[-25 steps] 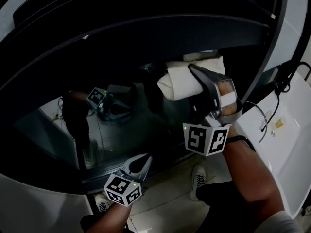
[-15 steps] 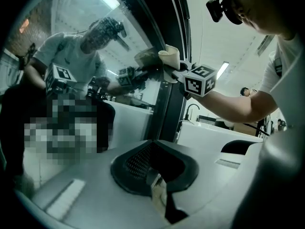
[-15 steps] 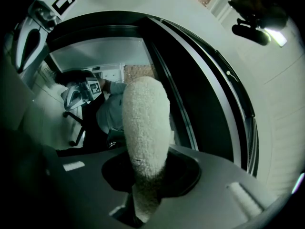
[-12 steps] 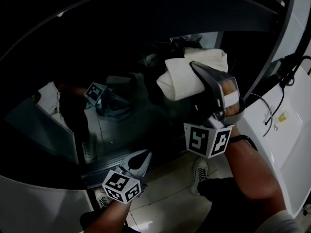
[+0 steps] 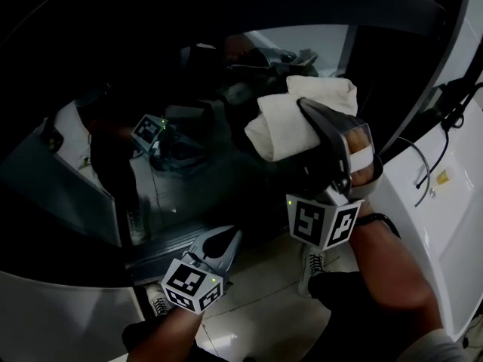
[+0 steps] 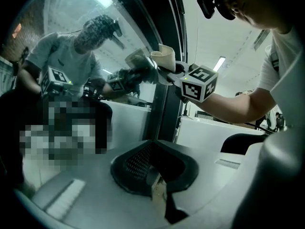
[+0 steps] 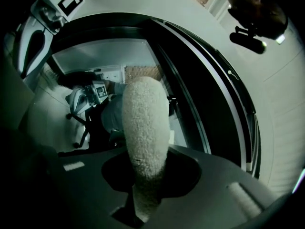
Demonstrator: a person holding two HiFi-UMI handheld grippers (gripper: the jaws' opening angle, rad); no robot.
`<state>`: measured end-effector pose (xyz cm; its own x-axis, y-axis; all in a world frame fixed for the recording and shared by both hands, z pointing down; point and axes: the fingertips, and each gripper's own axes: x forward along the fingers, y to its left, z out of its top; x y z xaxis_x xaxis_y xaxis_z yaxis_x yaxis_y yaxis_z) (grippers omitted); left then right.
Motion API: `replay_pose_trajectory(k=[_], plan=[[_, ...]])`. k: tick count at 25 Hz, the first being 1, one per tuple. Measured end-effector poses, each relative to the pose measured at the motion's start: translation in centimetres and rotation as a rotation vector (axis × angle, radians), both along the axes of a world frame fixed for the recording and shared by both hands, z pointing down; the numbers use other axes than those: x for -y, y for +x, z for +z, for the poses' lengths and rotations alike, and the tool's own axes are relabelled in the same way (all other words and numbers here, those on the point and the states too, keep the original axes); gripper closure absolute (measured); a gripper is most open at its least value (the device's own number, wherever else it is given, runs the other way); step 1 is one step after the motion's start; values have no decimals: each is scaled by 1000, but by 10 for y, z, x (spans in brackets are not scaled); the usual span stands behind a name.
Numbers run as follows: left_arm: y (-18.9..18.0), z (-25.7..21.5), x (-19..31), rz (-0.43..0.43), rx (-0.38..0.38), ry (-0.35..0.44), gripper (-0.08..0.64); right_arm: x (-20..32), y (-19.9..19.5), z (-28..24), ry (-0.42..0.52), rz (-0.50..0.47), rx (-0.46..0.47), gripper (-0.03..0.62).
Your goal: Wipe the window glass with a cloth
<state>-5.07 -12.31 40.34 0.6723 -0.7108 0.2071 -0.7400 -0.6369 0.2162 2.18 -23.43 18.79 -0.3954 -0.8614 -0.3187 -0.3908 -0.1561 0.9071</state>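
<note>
My right gripper [image 5: 299,121] is shut on a folded white cloth [image 5: 281,127] and holds it against the dark curved window glass [image 5: 173,194]. In the right gripper view the fuzzy cloth [image 7: 144,128] stands up between the jaws of the right gripper [image 7: 145,175], with the glass [image 7: 143,56] just behind it. My left gripper [image 5: 221,243] hangs low at the glass's bottom edge, shut and empty. The left gripper view shows its jaws closed on nothing at the left gripper [image 6: 155,178], and the cloth [image 6: 163,60] up high on the pane.
A white panel [image 5: 441,232] with a dark cable [image 5: 421,164] flanks the window on the right. Below is a tiled floor [image 5: 256,315] with the person's shoe [image 5: 311,266]. The glass mirrors the left gripper's marker cube [image 5: 149,130] and the person.
The right gripper and cloth have slid down the glass, away from the upper window frame. The left gripper has stayed low and hardly moved.
</note>
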Motion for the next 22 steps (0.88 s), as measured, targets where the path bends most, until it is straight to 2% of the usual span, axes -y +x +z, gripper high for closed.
replay_pose_trajectory(k=[10, 17, 22], plan=[[1, 5, -1, 16, 0, -2, 545, -1, -4, 32, -28, 0, -12, 512], [-2, 1, 3, 13, 17, -1, 545, 0, -9, 61, -81, -9, -29, 511], [-6, 0, 10, 11, 3, -22, 545, 2, -12, 78, -109, -13, -27, 511]])
